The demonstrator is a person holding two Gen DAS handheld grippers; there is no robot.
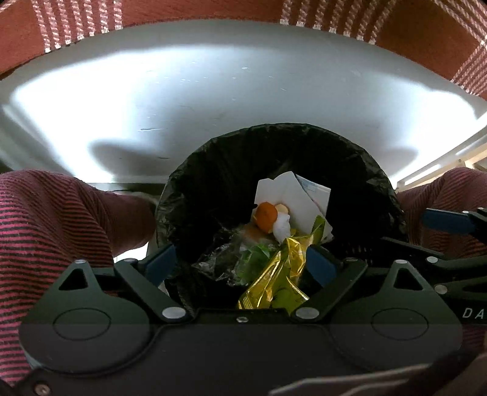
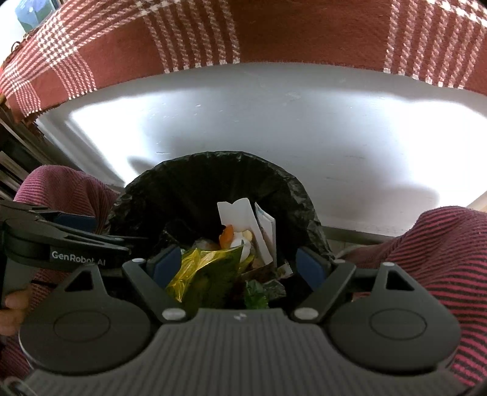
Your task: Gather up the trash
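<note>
A bin lined with a black bag (image 1: 213, 170) (image 2: 188, 182) stands on the floor below both grippers. Inside lie a yellow wrapper (image 1: 274, 280) (image 2: 207, 265), white card pieces (image 1: 292, 195) (image 2: 240, 216), an orange peel (image 1: 265, 214) (image 2: 226, 236), clear film and green scraps. My left gripper (image 1: 242, 265) hangs open right over the bin mouth, nothing between its blue pads. My right gripper (image 2: 237, 265) is open over the same bin, also holding nothing. Each gripper shows at the edge of the other's view.
A white surface (image 1: 213, 91) (image 2: 304, 121) runs behind the bin, with a red-and-white checked cloth (image 1: 411, 27) (image 2: 152, 39) hanging above it. The person's legs in striped maroon fabric (image 1: 54, 219) (image 2: 441, 243) flank the bin on both sides. Shelving shows at the far left of the right wrist view.
</note>
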